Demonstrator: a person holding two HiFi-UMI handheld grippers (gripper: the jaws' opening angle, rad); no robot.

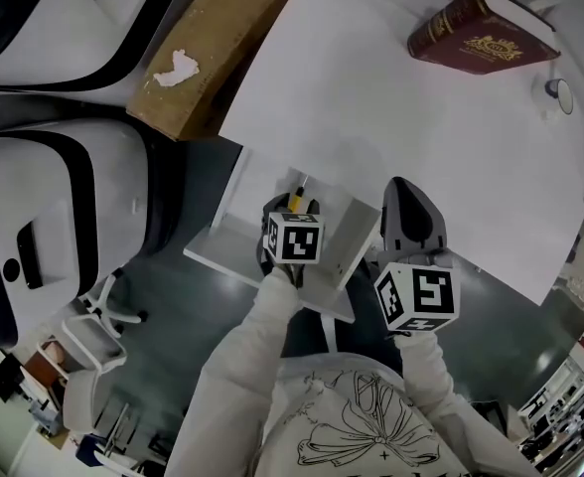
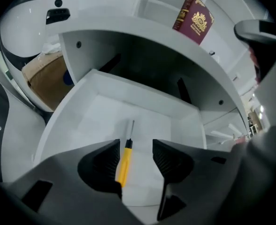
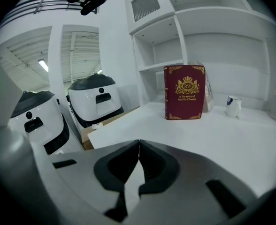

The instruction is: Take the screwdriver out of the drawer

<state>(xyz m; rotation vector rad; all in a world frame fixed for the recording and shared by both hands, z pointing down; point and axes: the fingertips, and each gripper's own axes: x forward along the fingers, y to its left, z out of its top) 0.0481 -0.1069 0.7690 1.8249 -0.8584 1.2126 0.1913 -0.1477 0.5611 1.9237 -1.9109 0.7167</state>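
The white drawer (image 1: 222, 248) stands pulled out from under the desk top (image 1: 391, 107). A screwdriver (image 2: 124, 162) with a yellow handle and thin metal shaft lies on the drawer floor (image 2: 105, 104). My left gripper (image 2: 135, 161) points steeply down into the drawer, open, with the handle between its fingers, close beside the left pad. In the head view the yellow screwdriver (image 1: 297, 197) shows just beyond the left gripper (image 1: 294, 210). My right gripper (image 1: 399, 185) hovers over the desk edge at the drawer's right, and its fingertips (image 3: 139, 146) meet, shut on nothing.
A dark red book (image 1: 481, 33) stands at the back of the desk with a small mug (image 1: 560, 92) near it. A cardboard box (image 1: 208, 38) and white rounded machines (image 1: 64, 197) sit left of the desk. Shelves (image 3: 208, 32) rise behind the book.
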